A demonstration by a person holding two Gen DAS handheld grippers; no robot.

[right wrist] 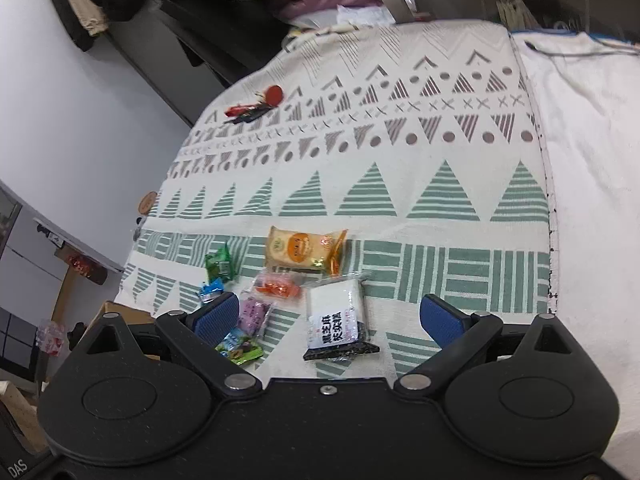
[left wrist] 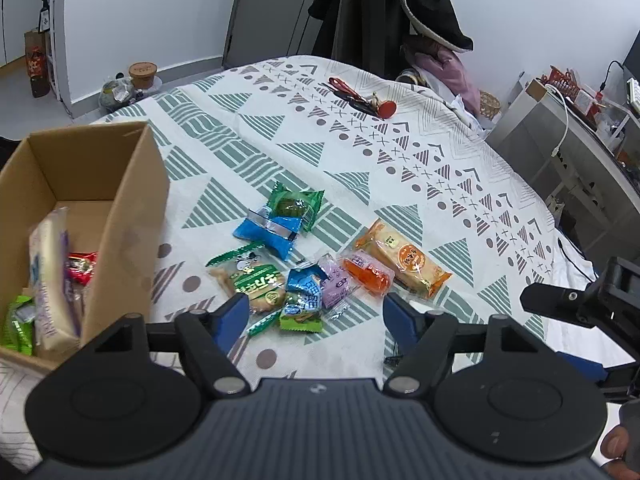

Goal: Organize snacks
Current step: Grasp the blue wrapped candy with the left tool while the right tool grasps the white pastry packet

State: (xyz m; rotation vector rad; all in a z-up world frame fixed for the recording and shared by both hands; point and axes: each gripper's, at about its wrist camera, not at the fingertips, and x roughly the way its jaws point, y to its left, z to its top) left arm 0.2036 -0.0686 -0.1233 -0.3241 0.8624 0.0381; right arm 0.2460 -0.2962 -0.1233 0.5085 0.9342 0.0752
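Observation:
Several wrapped snacks lie on the patterned cloth: an orange pack (left wrist: 402, 258), an orange-red one (left wrist: 366, 272), a purple one (left wrist: 336, 284), a green cookie pack (left wrist: 250, 280), a blue packet (left wrist: 268, 234) and a green packet (left wrist: 294, 206). My left gripper (left wrist: 316, 320) is open, just short of the small sweets. At the left, a cardboard box (left wrist: 132, 216) holds several snacks. My right gripper (right wrist: 330, 318) is open over a white-and-black packet (right wrist: 338, 316), with nothing gripped. The orange pack (right wrist: 306, 250) and purple snack (right wrist: 252, 312) lie beyond and to the left.
A red-and-black keychain bundle (left wrist: 360, 98) lies far back on the cloth. Clothes hang on a rack (left wrist: 392, 12) behind the bed. A grey desk with a white cable (left wrist: 560, 128) stands at the right. A white sheet (right wrist: 592, 160) borders the cloth's right edge.

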